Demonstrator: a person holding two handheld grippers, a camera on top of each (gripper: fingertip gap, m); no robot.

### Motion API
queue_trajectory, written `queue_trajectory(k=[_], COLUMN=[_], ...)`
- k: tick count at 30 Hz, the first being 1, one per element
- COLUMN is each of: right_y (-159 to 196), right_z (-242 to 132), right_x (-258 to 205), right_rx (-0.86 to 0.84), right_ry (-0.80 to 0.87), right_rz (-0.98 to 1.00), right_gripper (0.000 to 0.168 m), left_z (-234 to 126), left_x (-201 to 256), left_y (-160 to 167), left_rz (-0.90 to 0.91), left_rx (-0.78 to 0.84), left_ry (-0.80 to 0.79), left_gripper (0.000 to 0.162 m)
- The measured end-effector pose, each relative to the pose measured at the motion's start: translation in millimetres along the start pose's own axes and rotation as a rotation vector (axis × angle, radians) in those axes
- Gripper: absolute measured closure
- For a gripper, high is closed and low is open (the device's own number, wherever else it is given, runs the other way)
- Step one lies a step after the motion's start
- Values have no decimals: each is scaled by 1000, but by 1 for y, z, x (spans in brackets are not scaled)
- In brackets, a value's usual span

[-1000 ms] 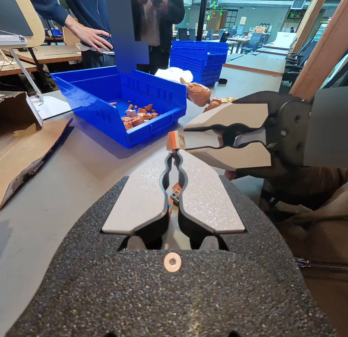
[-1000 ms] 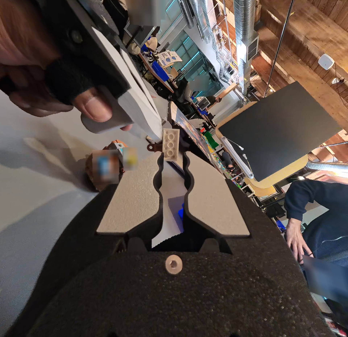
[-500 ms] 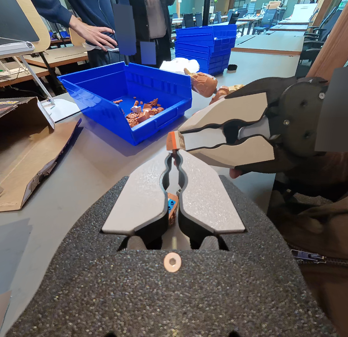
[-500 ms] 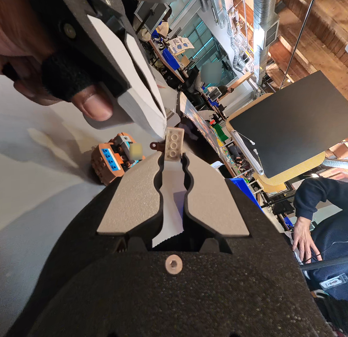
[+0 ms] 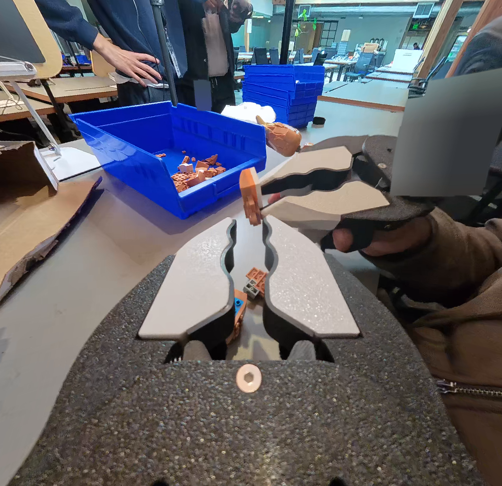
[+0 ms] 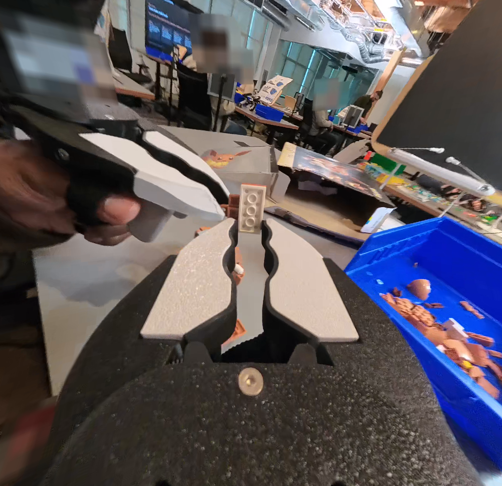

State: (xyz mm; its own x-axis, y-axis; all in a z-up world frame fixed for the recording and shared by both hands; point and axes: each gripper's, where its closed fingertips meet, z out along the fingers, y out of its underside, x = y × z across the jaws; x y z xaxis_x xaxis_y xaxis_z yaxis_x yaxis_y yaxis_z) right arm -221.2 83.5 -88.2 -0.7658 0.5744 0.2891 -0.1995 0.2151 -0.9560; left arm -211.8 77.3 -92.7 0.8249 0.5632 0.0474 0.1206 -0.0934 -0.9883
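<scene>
Near bin (image 6: pixel 407 244) edge, right tool (image 6: pixel 249 222) pinching brick (image 6: pixel 252 209)

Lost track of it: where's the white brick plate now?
White plate is pinched at the right tool's tips, just right of the left tool.

blue bin (image 6: pixel 423 258) runs off the right edge, its bricks (image 6: pixel 445 334) smeared; cardboard (image 5: pixel 30 222) cut off at the left
</scene>
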Motion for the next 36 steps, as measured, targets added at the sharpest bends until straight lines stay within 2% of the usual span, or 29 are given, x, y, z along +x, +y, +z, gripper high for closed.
queue_trajectory(k=[10, 15, 21, 30, 36], right_y=[-4, -4, -3, 0, -1], right_z=[0, -1, -2, -3, -3], right_x=[-10, -11, -13, -12, -13], right_rx=[56, 42, 20, 36, 73], right_ry=[-45, -70, -154, -309, -399], right_rz=[83, 47, 54, 296, 515], right_gripper=[153, 153, 153, 153, 153], left_z=[-1, -3, -5, -3, -4], left_x=[6, 6, 4, 4, 4], left_y=[-7, -5, -2, 0, 0], left_rz=[-108, -50, 125, 203, 183], left_rx=[71, 46, -49, -101, -101], left_ry=[90, 83, 13, -6, 11], left_gripper=[150, 151, 154, 155, 155])
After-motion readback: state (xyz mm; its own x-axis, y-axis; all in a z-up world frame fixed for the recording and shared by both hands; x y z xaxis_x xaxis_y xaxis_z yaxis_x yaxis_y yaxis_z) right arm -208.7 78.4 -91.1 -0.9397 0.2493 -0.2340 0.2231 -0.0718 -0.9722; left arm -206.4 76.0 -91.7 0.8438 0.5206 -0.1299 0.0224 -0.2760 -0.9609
